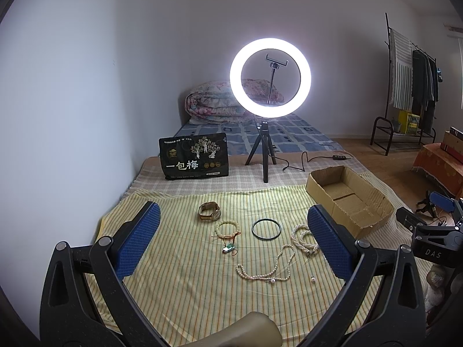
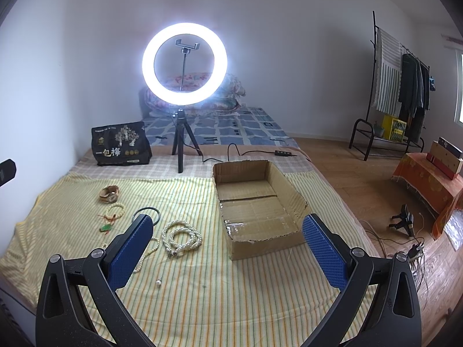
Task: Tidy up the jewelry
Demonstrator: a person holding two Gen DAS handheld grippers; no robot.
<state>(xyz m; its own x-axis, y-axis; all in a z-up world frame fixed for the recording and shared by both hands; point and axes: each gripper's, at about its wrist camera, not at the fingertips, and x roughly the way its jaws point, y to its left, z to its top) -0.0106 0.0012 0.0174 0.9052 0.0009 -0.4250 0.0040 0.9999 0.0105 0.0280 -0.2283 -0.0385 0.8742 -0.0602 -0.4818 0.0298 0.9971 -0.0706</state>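
Laid out on a striped yellow cloth (image 1: pixel 185 283) over the bed, left to right: a gold-toned watch (image 1: pixel 209 211), curled on its side, stiff-banded and probably the heaviest piece, best pinched across the band rather than the smooth face; just beside it a pale bead bracelet (image 1: pixel 227 229), light, likely elastic, easy to take anywhere on its loop; below that a small green pendant (image 1: pixel 228 248) on thin red cord, tiny and likely brittle, safer lifted by the cord; then a dark rigid bangle (image 1: pixel 266 228), glossy, probably slippery and breakable, to be gripped across the rim; then a long pearl strand (image 1: pixel 267 273) lying loose and a coiled pearl necklace (image 2: pixel 181 235), limp and liable to dangle or slide, best gathered at a bunched part. Farther right, an open cardboard box (image 2: pixel 292 238), corrugated, torn along its near edge, nothing inside, apparently the destination. Left gripper (image 1: pixel 234 240) hovering with blue textured pads spread wide, holding nothing; right gripper (image 2: pixel 227 248) likewise wide apart and unladen, near the box's front edge. No piece moved to the box yet.
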